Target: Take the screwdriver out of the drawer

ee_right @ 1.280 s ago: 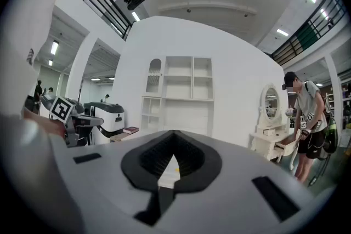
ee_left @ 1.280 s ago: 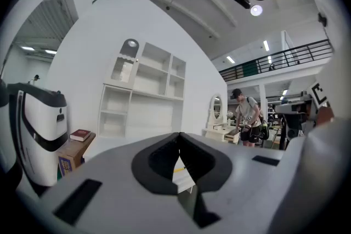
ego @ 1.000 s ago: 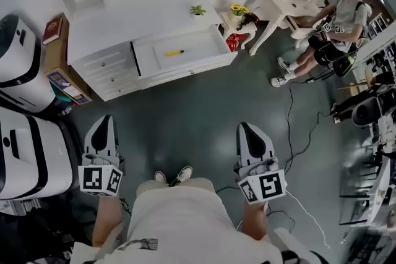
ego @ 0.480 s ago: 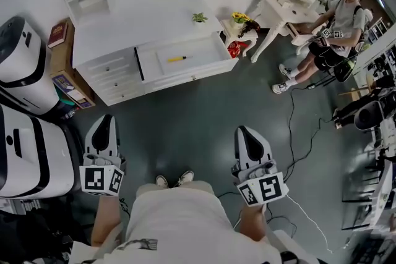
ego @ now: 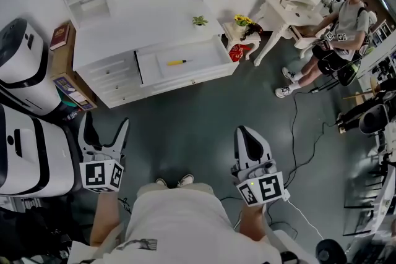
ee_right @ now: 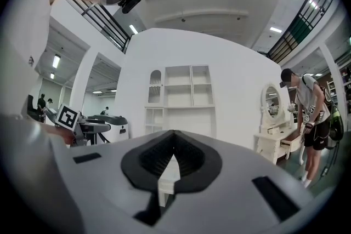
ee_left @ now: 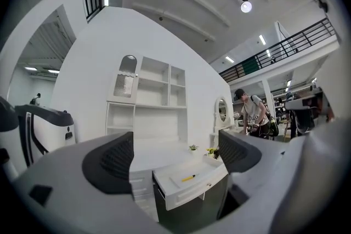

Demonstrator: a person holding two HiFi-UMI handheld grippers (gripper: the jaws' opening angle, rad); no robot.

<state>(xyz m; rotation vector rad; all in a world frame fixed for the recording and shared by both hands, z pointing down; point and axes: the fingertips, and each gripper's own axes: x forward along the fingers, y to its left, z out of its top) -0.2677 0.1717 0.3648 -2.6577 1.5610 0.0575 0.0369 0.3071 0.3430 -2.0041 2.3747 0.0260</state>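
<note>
A yellow screwdriver point(ego: 176, 62) lies in the pulled-out drawer point(ego: 207, 72) of a white desk point(ego: 142, 21), far ahead of me across the dark floor. The left gripper view also shows the screwdriver point(ee_left: 188, 177) in the drawer point(ee_left: 204, 188), framed between the spread jaws. My left gripper point(ego: 105, 128) is low at the left; its jaws are opening and nothing is between them. My right gripper point(ego: 246, 136) is low at the right, its jaws shut with nothing in them. Both are well short of the desk.
A small potted plant point(ego: 199, 20) sits on the desk top. Right of the desk are flowers point(ego: 242, 20), a white dressing table point(ego: 281, 0) and a seated person point(ego: 337, 34). Large white machines point(ego: 25, 133) stand at the left. A cable point(ego: 296, 133) trails over the floor at the right.
My left gripper's jaws have gone from shut to wide apart. The right gripper stays shut, and both hands hold about the same place.
</note>
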